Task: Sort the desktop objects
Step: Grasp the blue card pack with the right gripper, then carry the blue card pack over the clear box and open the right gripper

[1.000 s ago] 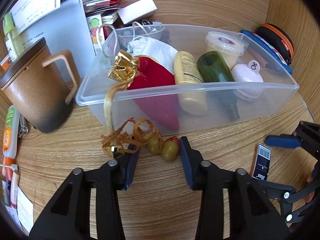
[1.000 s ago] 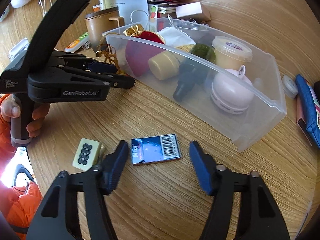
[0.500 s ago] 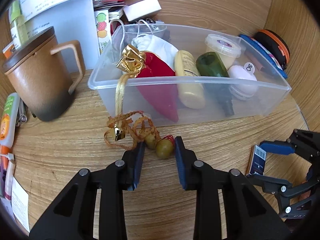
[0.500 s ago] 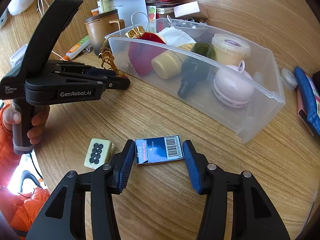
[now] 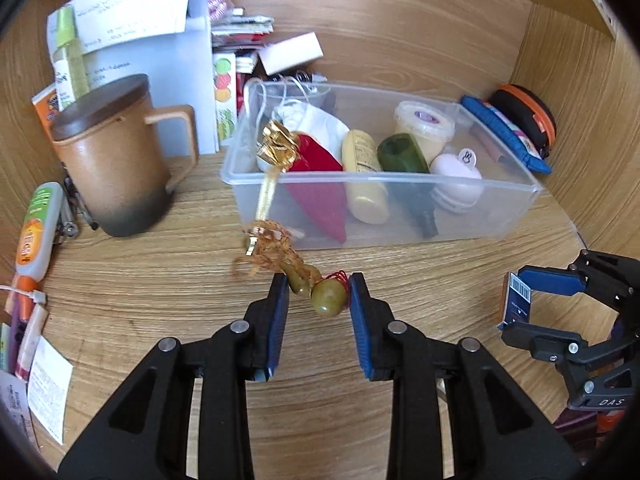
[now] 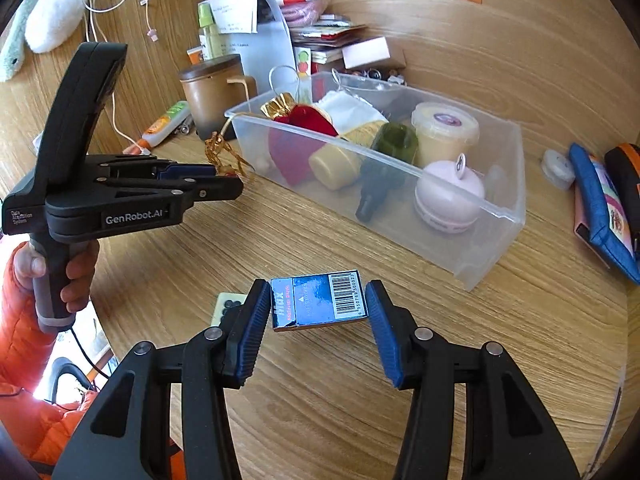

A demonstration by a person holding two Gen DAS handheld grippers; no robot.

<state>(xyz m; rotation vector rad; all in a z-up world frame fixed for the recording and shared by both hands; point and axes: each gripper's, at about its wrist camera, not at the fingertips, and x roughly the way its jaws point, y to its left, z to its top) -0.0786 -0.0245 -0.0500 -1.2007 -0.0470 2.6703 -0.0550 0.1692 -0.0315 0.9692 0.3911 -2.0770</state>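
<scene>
1. Green bead charm: clamped between the pads of the left tongs, its orange cord trailing toward the clear bin.
2. Change: the left jaws have just been closing with the charm between them, and it now hangs clear of the counter where it lay a second ago.
3. Blue box, barcode up: squeezed at both ends by the right tongs. Those jaws have also just been closing around it, and it now looks lifted off the wood.
4. Meaning: both picks look done, and carrying to the bin is likely next.
5. Risk: the cord is still tangled near the gold ribbon of the red pouch draped over the bin wall, so it could drag.
6. A white tile is still on the counter, beside the right tongs.
</scene>
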